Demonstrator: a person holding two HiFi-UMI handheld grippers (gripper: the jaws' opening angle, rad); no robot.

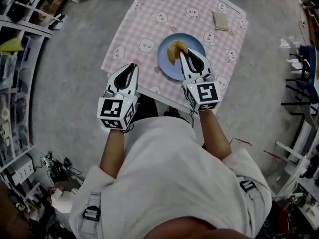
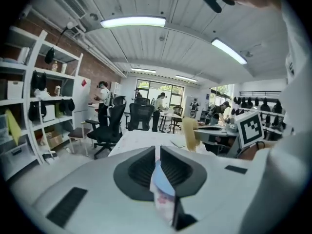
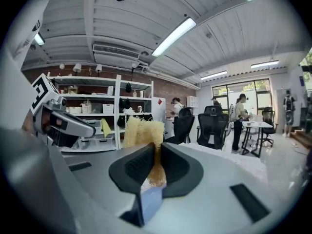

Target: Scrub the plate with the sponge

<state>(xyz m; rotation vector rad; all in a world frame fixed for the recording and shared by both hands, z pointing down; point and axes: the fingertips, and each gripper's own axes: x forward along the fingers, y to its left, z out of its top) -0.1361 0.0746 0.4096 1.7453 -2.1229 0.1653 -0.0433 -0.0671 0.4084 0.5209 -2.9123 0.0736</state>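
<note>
The right gripper [image 1: 182,53] is pinching the sponge [image 1: 175,51] over the plate [image 1: 168,68] on the table [image 1: 149,24], so light, small circles seem wise, as the left gripper [image 1: 131,66], jaws nearly together, is steadying nothing.

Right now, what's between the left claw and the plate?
Only bare pink checked tablecloth. The head view shows the left claw short of the blue plate, with nothing between them. The sponge is in the right claw, over the plate.

No word, number or brand can be read anywhere; the left hand-held gripper [image 1: 131,66] and right hand-held gripper [image 1: 183,53] carry only black-and-white square marker patterns.
</note>
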